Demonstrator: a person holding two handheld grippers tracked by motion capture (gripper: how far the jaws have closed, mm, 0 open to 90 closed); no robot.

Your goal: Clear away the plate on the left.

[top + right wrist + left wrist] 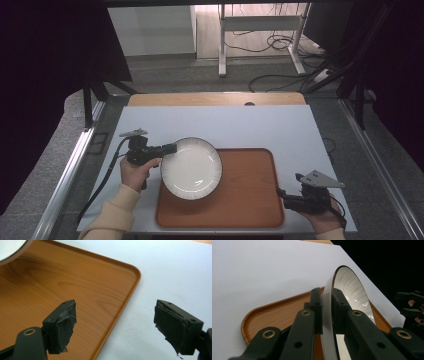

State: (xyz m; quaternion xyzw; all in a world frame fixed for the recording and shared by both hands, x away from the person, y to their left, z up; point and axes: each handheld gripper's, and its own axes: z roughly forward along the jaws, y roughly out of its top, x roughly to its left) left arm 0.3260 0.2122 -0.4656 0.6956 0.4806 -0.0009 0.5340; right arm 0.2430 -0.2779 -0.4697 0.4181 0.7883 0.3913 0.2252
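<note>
1. The left gripper (170, 148) has its jaws clamped on the left rim of the white ribbed plate (191, 168); in the left gripper view one pad sits on the underside and one on the inner face of the rim.
2. The plate sits left of centre in the high view, over the left part of the wooden tray (245, 200), its left edge overhanging the tray rim above the white table mat (260, 125) (whether it rests flat or is tilted up I cannot tell from above).
3. The right gripper (281, 193) waits at the lower right of the frame, just beside the tray's right edge, jaws standing well apart with nothing between them.
4. Judgement: the step in hand is moving the plate by its rim. To do it well, keep the grip firm, keep the plate level, and move slowly so it does not pivot in the pads.
5. Risk: a one-sided rim grip lets the far edge droop and scrape the tray.
</note>
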